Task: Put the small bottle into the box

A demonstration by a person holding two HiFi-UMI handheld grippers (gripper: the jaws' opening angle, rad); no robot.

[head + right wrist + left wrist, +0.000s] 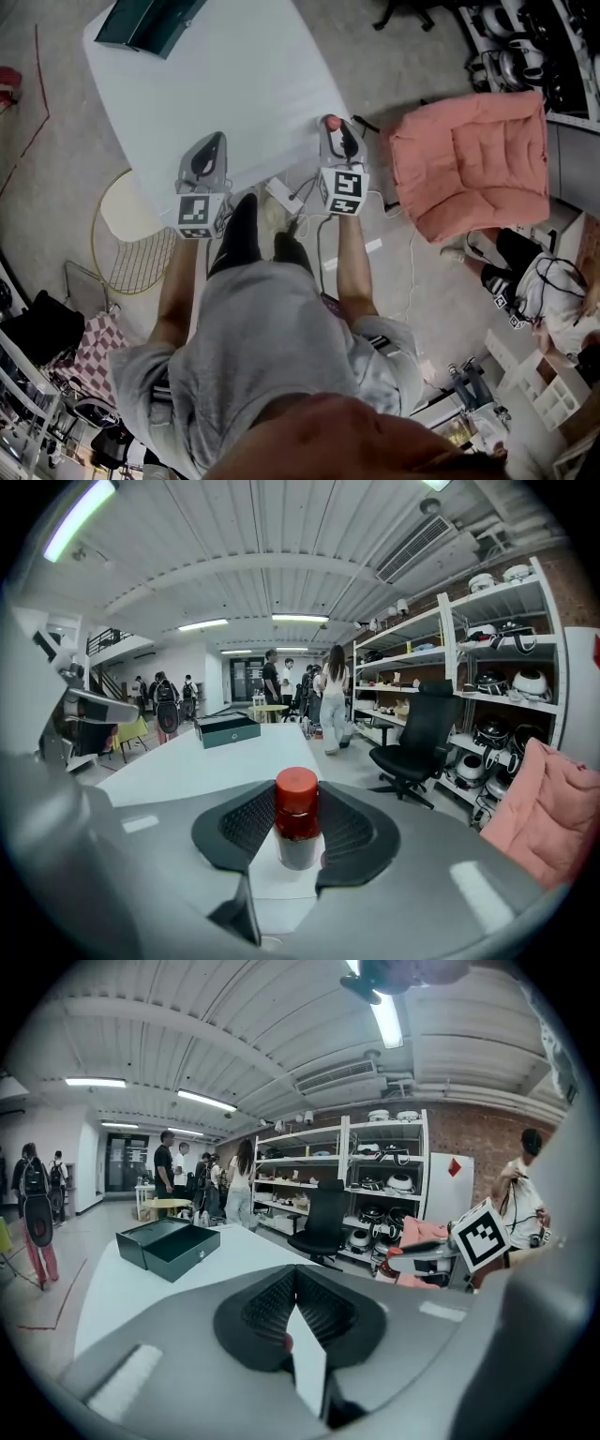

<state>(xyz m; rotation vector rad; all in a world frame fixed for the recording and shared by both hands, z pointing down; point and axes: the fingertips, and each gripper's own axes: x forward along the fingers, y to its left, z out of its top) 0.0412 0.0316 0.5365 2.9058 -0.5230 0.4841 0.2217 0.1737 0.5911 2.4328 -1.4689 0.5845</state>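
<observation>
small bottle (297, 829), upright, clamped between right gripper (298, 799) jaws

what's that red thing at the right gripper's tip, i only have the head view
Observer: It's the red cap of a small bottle, which is upright. The right gripper is shut on it.
Operator: left one holding anything
Observer: No, the left gripper has its jaws together with nothing between them.
Operator: box open? it's cut off up top for me
Observer: Yes, the box stands open at the far end of the table, with its lid part beside the base.
</observation>
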